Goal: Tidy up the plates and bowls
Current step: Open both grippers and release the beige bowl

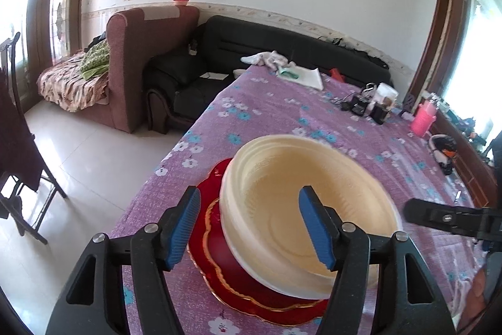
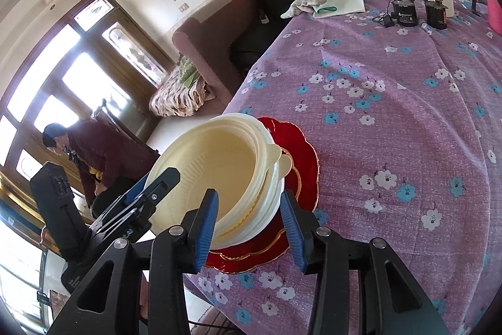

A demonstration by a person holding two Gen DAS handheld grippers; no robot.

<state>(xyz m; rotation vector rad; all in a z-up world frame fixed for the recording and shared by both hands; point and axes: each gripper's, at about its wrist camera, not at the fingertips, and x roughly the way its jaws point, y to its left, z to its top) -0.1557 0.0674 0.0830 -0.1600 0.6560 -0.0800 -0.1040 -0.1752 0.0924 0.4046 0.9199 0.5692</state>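
Tool [image 1: 255,228] pads astride bowl [image 1: 301,209] rim

Floral-clothed table [image 1: 266,102] bearing red plate [image 1: 219,247]

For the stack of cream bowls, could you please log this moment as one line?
cream bowls: stacked on red plate | left gripper: open, straddling rim | right gripper: open, straddling rim | table: purple floral cloth

Cream bowls [image 1: 301,209], gold-edged red plate [image 1: 226,259], purple cloth [image 1: 273,105] with white-blue flowers.
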